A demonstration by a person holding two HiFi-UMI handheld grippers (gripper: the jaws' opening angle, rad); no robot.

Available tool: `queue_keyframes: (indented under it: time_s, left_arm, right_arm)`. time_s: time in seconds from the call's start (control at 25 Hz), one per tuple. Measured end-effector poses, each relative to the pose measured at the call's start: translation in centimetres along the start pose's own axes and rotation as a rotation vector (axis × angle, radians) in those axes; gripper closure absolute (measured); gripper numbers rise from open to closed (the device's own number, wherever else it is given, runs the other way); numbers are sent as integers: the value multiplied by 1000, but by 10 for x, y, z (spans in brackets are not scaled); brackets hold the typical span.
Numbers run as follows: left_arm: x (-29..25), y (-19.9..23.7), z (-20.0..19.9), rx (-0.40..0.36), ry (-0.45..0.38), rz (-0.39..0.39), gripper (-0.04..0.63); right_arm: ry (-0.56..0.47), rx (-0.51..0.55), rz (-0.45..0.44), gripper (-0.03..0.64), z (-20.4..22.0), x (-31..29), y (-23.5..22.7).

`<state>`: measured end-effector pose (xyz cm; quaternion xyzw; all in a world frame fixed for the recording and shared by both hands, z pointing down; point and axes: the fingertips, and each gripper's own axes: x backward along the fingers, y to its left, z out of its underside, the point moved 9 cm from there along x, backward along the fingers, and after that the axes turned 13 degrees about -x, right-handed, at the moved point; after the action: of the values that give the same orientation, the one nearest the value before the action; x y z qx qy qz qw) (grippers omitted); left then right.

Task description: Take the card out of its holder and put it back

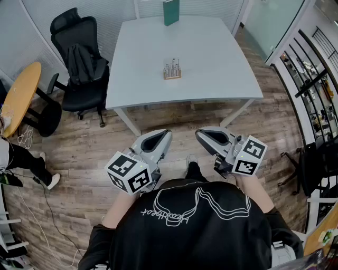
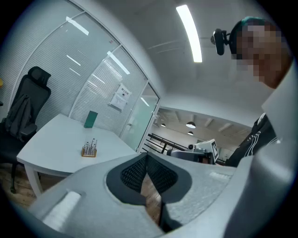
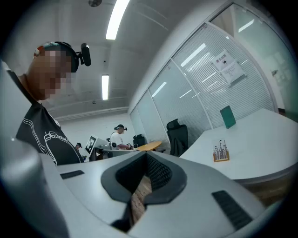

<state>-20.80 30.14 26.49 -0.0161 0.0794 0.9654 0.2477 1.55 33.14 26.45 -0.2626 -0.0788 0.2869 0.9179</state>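
Standoff for the moment: the left gripper (image 1: 165,135) and the right gripper (image 1: 203,135) both hang level over the wooden floor (image 1: 79,158), just in front of the person's body and well apart from the white table (image 1: 222,58). Each pair of jaws is pressed together at the tips with nothing between them, only floorboards showing through the gap behind. The green card (image 1: 170,11) stands upright at the table's far edge, about midway along it; whether a holder grips its foot is too small to tell. A wooden block of metal pins (image 1: 172,70) sits near the table's centre, right on the line to the card. The task looks not yet begun. The risks from here: a reach across the whole table could clip that block and scatter the pins, and a clumsy touch on the tall thin card could tip it off the far edge before the jaws, which must first spread, get a hold
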Motion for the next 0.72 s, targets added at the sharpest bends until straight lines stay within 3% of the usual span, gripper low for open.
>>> queue_keyframes:
  time_s: [0.28, 0.44, 0.72]
  left_arm:
    - [7, -8, -8, -19, -2, 3, 581]
    - [3, -11, -14, -41, -5, 8, 581]
    - [-19, -5, -18, -58, 11, 3, 581]
  right_arm:
    - [-11, 17, -4, 608, -2, 4, 12]
    - [-31, 20, -48, 607, -8, 8, 17]
    - [-70, 0, -52, 607, -21, 13, -7]
